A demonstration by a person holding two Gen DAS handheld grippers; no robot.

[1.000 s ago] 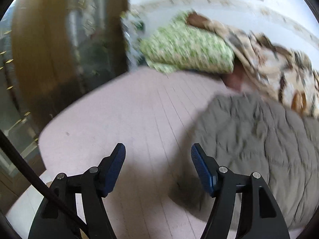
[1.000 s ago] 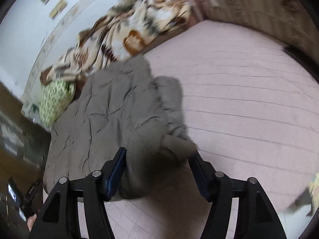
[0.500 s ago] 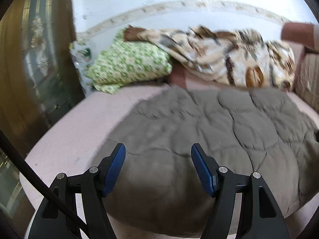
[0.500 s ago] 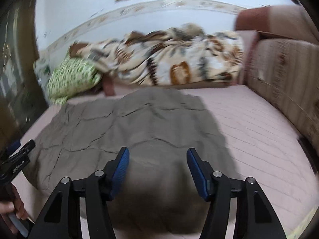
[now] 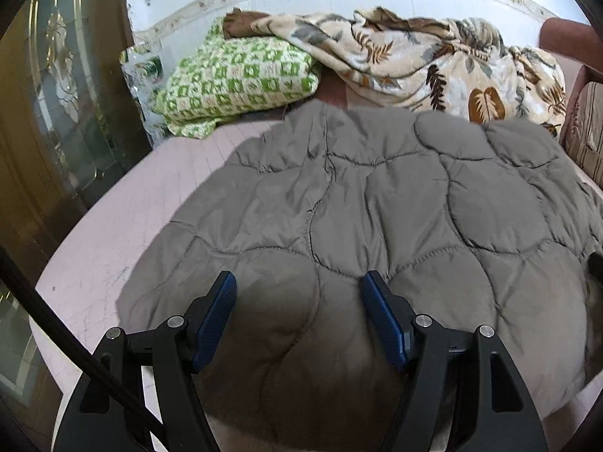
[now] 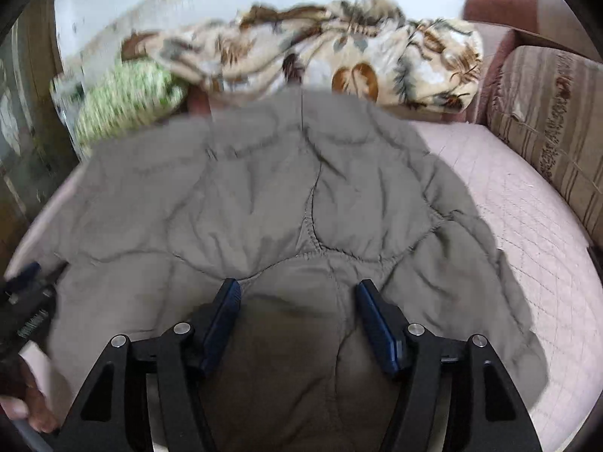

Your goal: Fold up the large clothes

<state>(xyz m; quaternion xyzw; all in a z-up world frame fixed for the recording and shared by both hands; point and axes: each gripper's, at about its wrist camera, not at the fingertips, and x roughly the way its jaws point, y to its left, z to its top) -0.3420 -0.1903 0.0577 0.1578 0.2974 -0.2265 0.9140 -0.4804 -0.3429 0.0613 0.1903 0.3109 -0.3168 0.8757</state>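
A large grey quilted garment (image 5: 377,196) lies spread flat on a pink bed (image 5: 113,233). My left gripper (image 5: 297,275) hovers open over the garment's near left part, and its blue pads touch no fabric. In the right wrist view the same garment (image 6: 282,188) fills the middle. My right gripper (image 6: 297,282) is over its near edge with its jaws opening. Puffy fabric shows in the gap between them, and the pads do not press on it. The left gripper (image 6: 26,293) and the hand (image 6: 22,403) holding it show at that view's left edge.
A green-and-white patterned pillow (image 5: 233,79) and a crumpled leaf-print blanket (image 5: 433,56) lie along the far wall. A wooden cabinet with glass doors (image 5: 56,113) stands at the left. A striped cushion (image 6: 557,120) borders the bed (image 6: 527,196) on the right.
Both views rolled upright and swung over the garment. The left gripper moved from above bare bed to above the garment's near left part. The right gripper moved in over its near edge.
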